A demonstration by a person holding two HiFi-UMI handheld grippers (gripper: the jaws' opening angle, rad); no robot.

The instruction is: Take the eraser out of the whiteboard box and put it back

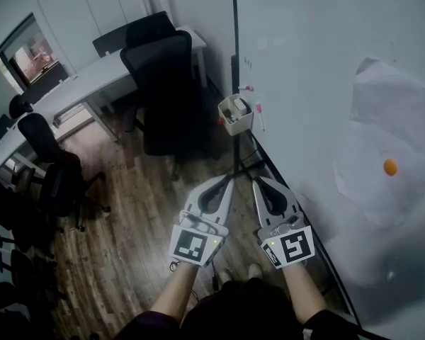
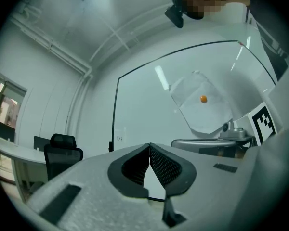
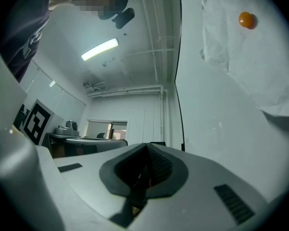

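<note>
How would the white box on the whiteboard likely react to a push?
The white box looks small and thin-walled, so probably light. No support shows beneath; it clings to the whiteboard, perhaps magnetically, so a push may slide or tilt it.

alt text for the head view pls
A left gripper and right gripper, both shut and empty, point at a white box by the whiteboard. Black chairs and a desk stand left; paper with an orange dot hangs on the board.
</note>
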